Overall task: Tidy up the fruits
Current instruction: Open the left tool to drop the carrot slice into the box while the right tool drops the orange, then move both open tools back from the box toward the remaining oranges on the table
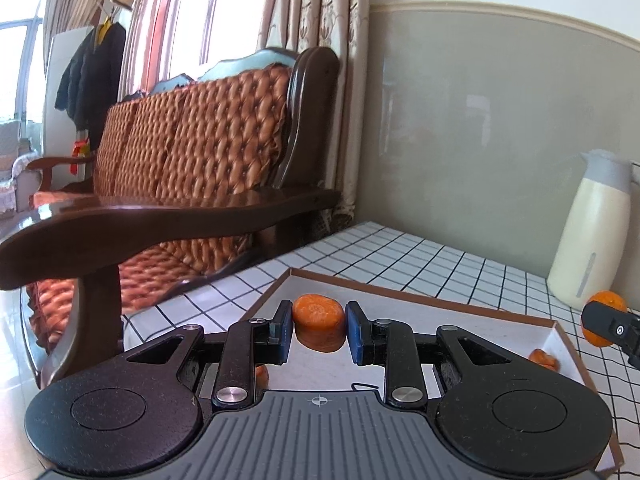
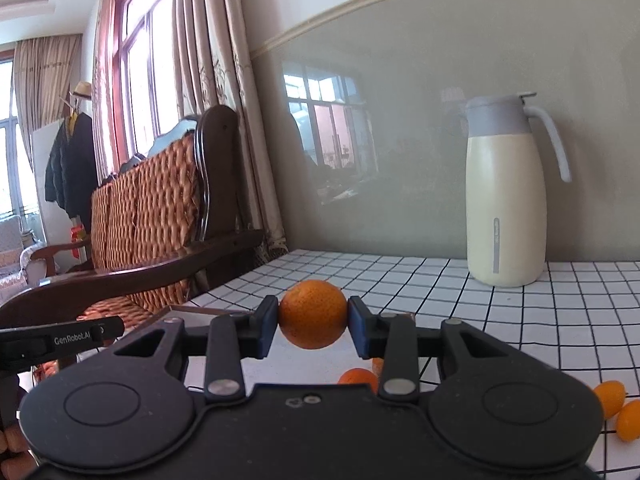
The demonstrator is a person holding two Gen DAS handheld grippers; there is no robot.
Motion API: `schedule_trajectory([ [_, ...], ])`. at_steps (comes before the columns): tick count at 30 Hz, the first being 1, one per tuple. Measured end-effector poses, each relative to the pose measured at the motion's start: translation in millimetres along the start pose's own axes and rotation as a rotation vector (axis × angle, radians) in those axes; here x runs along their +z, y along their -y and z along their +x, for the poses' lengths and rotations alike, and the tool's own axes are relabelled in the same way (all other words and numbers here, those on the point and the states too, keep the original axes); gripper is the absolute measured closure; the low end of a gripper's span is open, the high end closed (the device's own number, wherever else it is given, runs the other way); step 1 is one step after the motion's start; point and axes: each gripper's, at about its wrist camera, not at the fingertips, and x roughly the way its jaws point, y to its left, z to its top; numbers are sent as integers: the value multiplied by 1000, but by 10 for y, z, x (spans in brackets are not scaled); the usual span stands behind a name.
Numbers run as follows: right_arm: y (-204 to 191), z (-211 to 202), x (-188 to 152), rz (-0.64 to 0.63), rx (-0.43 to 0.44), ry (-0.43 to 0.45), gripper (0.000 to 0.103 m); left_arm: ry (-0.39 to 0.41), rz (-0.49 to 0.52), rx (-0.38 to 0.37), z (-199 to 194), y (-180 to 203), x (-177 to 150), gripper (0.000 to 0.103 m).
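In the left wrist view my left gripper (image 1: 319, 330) is shut on a thick orange carrot chunk (image 1: 319, 316), held just above a shallow white tray with a brown rim (image 1: 420, 295). More orange pieces lie in the tray, one at its right end (image 1: 543, 359) and one under the left finger (image 1: 262, 376). In the right wrist view my right gripper (image 2: 313, 322) is shut on a small round orange (image 2: 313, 312), over the tray's near corner (image 2: 200, 310). That orange (image 1: 606, 299) and a right finger (image 1: 608, 322) show at the left view's right edge.
A cream thermos jug (image 2: 506, 200) stands by the wall on the checked tablecloth (image 2: 520, 320). Two small oranges (image 2: 610, 398) lie on the cloth at the right. A wooden sofa with a padded back (image 1: 192, 152) stands just left of the table.
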Motion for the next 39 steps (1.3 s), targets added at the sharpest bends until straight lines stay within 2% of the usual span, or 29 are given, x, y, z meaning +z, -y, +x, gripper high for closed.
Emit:
schedule_trajectory([
  [4, -11, 211, 4, -7, -9, -63, 71, -25, -2, 7, 162, 14, 2, 75],
  [5, -14, 266, 10, -10, -13, -80, 67, -28, 3, 12, 203, 24, 4, 75],
  [6, -17, 316, 19, -12, -21, -96, 59, -30, 4, 21, 240, 33, 6, 75],
  [7, -14, 326, 22, -11, -33, -94, 38, -34, 4, 29, 285, 33, 14, 74],
  [8, -3, 291, 27, -8, -42, -70, 30, -49, 5, 35, 347, 31, 17, 73],
  [9, 16, 224, 40, 0, -49, -38, 31, -71, -1, 35, 400, 25, 19, 52],
  [10, 41, 145, 58, 17, -44, -5, 27, -89, -15, 38, 428, 13, 27, 11],
  [11, 77, 52, 80, 44, -38, 35, 12, -89, -39, 55, 413, -5, 38, 0],
  [12, 113, -51, 98, 69, -41, 83, 5, -50, -61, 73, 333, -14, 55, 0],
  [14, 174, -215, 125, 79, -33, 151, 6, 13, -38, 42, 185, 1, 109, 0],
  [18, 292, -376, 150, 76, -23, 177, 6, 45, 11, 39, 13, 62, 118, 0],
  [23, 411, -449, 134, 100, 25, 142, 6, 58, 65, 55, -171, 124, 56, 0],
  [28, 392, -531, 141, 45, 66, 137, 6, 58, 77, 65, -282, 137, 79, 0],
  [34, 386, -685, 125, -19, 118, 115, 6, 28, 39, 36, -416, 134, -5, 0],
  [39, 500, -840, 82, -44, 96, 74, 6, 5, 46, 0, -550, 260, -133, 0],
])
